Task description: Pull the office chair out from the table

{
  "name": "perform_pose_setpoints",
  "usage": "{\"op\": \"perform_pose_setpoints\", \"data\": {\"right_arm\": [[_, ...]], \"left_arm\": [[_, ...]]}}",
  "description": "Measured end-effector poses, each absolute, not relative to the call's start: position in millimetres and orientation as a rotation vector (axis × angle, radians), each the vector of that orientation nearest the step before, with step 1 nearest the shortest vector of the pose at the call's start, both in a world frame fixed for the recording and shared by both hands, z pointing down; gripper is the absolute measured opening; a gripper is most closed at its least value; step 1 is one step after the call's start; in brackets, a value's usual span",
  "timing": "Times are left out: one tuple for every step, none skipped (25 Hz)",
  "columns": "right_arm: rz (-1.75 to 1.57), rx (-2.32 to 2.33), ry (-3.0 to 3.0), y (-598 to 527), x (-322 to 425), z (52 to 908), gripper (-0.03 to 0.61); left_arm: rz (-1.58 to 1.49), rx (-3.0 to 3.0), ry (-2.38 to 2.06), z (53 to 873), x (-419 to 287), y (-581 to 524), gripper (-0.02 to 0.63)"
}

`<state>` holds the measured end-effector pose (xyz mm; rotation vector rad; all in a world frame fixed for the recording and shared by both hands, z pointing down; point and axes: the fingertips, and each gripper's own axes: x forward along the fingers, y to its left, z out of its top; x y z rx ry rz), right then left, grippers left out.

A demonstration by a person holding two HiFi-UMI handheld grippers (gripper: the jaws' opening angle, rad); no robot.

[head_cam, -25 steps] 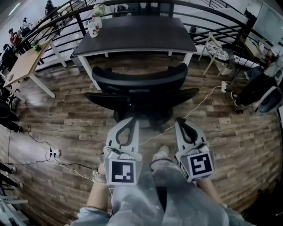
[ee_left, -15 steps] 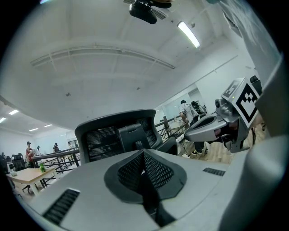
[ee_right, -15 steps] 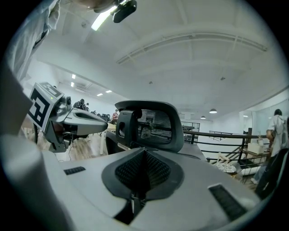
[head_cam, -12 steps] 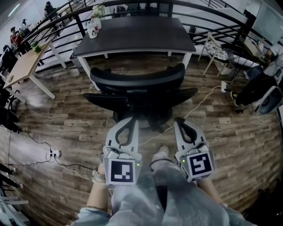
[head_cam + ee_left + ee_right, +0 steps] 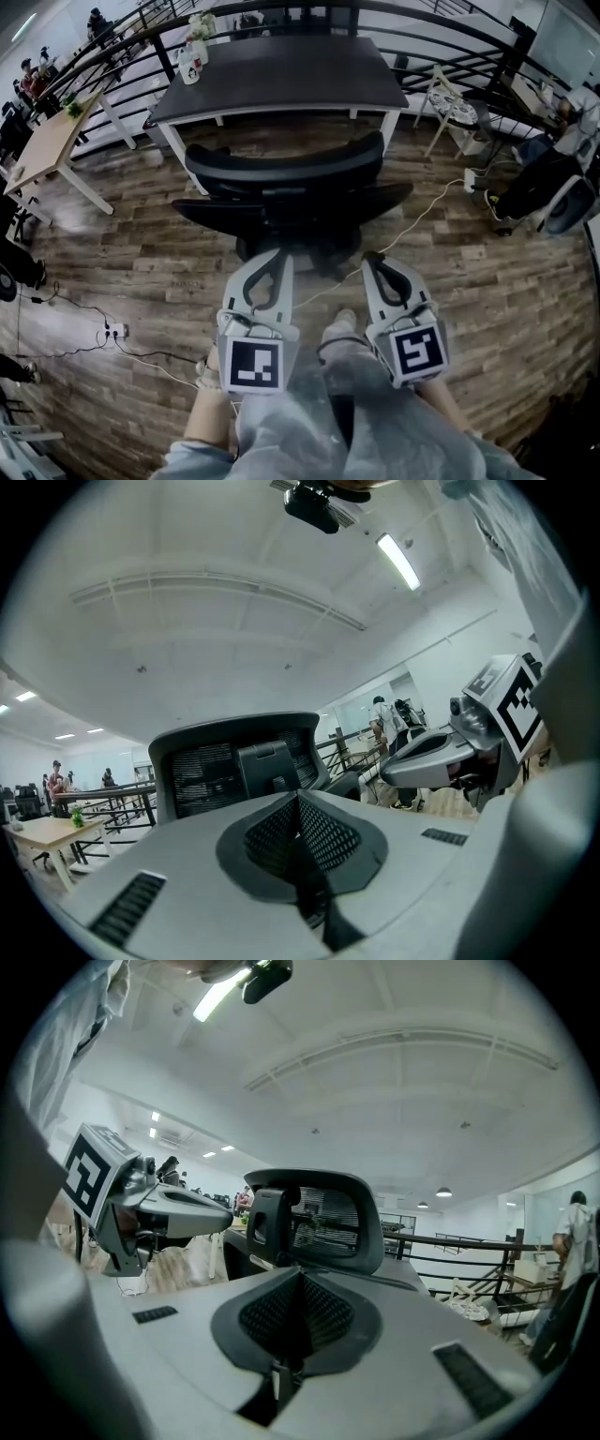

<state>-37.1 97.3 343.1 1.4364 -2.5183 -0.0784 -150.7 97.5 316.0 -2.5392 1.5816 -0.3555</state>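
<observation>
A black office chair (image 5: 286, 178) stands with its back toward me, just in front of the dark table (image 5: 281, 75). In the head view, my left gripper (image 5: 278, 255) and right gripper (image 5: 373, 258) are side by side above my legs. Both point at the chair's back, their tips just short of it. Both are shut with nothing between the jaws. The left gripper view shows the chair's mesh back (image 5: 234, 761) beyond the closed left gripper (image 5: 300, 803), with the right gripper (image 5: 469, 742) beside it. In the right gripper view, the chair back (image 5: 319, 1218) rises past the closed right gripper (image 5: 300, 1283).
Wood-plank floor all around. A white cable (image 5: 422, 220) runs along the floor right of the chair, and a power strip (image 5: 112, 330) lies at the left. A light wooden table (image 5: 47, 141) stands far left. Black railing (image 5: 450, 37) curves behind the dark table; bottles (image 5: 192, 61) sit on its corner.
The head view has shifted slightly, so chair and table sit a little further left. Both grippers keep their place and stay shut.
</observation>
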Motion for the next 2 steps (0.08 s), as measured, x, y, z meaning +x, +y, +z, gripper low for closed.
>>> {"op": "perform_pose_setpoints", "data": {"right_arm": [[-0.081,1.434,-2.519,98.7,-38.1,343.6,0.003],[-0.085,1.431,-2.52,100.0,-39.1,344.0,0.003]], "left_arm": [[-0.355,-2.541,1.581,316.7,-150.4,98.4,0.003],[-0.354,-2.542,1.58,317.2,-150.1,99.3,0.003]]}}
